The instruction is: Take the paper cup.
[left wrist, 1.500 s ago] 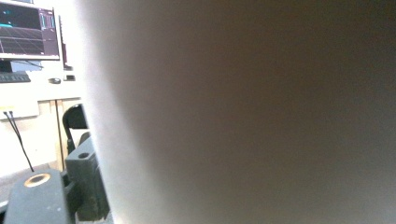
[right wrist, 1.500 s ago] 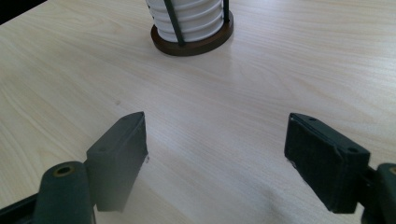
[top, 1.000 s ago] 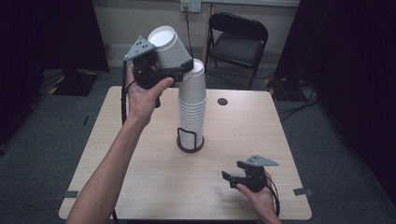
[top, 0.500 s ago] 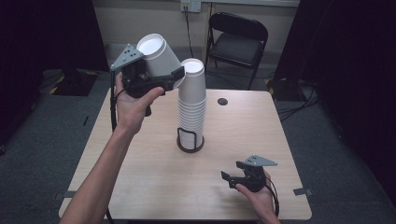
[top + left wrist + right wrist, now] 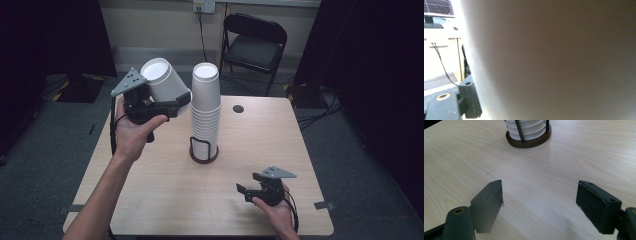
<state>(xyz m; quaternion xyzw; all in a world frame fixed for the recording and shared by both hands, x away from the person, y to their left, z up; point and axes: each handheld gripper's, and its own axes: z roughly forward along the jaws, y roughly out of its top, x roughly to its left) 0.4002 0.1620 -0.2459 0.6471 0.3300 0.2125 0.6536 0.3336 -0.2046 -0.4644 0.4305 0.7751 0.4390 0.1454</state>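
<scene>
Left gripper [image 5: 172, 102] raised above the table's far-left part, jaws clamped on a single white paper cup [image 5: 165, 85], tilted with its base up and toward the camera, just left of the top of the cup stack [image 5: 205, 107] and apart from it. In the left gripper view, the cup's wall [image 5: 554, 60] pressed close against the lens, one black jaw at the bottom left, the second jaw hidden, and far behind a pale wall with trailing cables and a bright screen, unseen from above. Right gripper [image 5: 248, 191] low over the near-right part of the table [image 5: 150, 195], jaws spread wide with nothing between them. In the right gripper view, both black pads [image 5: 487, 202] hovering over bare light wood grain, with the stack's lowest cups in a dark round holder [image 5: 529, 141] with thin upright rods straight ahead, a closeness of detail the high view lacks. From above only: a black folding chair [image 5: 255, 42] beyond the far edge, a small dark disc [image 5: 238, 108] on the far right of the tabletop, grey carpet, black curtains at both sides, tape marks by the near corners.
</scene>
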